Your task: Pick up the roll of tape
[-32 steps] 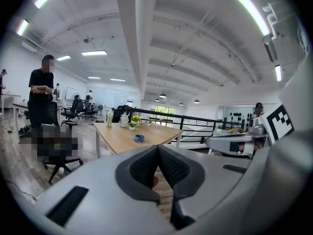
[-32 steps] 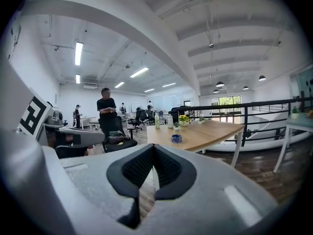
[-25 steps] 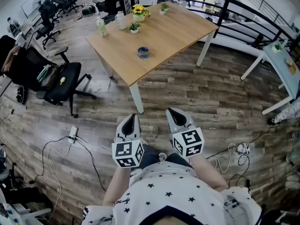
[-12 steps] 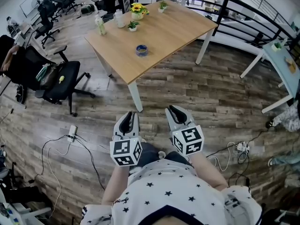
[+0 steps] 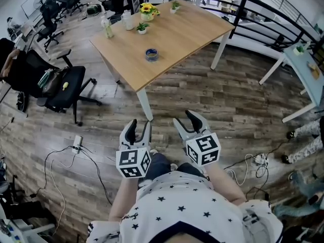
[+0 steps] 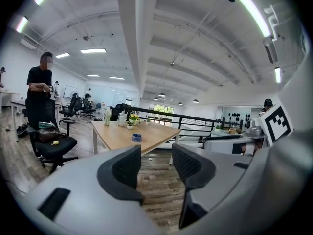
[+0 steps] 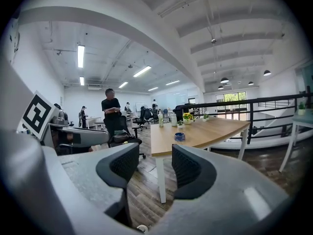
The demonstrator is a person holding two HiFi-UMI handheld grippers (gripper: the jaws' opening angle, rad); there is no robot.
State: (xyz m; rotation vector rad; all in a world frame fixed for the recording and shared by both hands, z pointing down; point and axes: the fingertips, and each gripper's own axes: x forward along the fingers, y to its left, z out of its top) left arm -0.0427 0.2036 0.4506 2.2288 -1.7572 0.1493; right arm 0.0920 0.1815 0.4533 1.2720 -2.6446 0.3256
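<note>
Spanning the head view, a plank floor (image 5: 228,105) is carrying everything noted below. A wooden surface (image 5: 192,32) on white legs is standing on it, well ahead of the person. A black office chair (image 5: 66,87) is sitting off the surface's left end, with cables (image 5: 61,158) lying on the floor nearer the person. The person, in a star-print shirt (image 5: 177,201), is holding both tools out in front at the bottom of the view, over bare floor and well apart from the surface.

The left tool (image 5: 139,126) is showing its jaws wide apart, having just been opening; nothing is sitting between them, only floor beyond. The right tool (image 5: 186,120) is likewise standing wide, its jaws having just been opening, with nothing between them.

At the surface's far left end, a pot of yellow flowers (image 5: 148,11), a bottle (image 5: 107,28) and a small potted plant (image 5: 142,28) are standing grouped. The roll of tape (image 5: 151,54), blue, is lying alone on the surface, nearer the person than that group and apart from it, untouched by either tool. Both gripper views are showing it beyond the open jaws.
</note>
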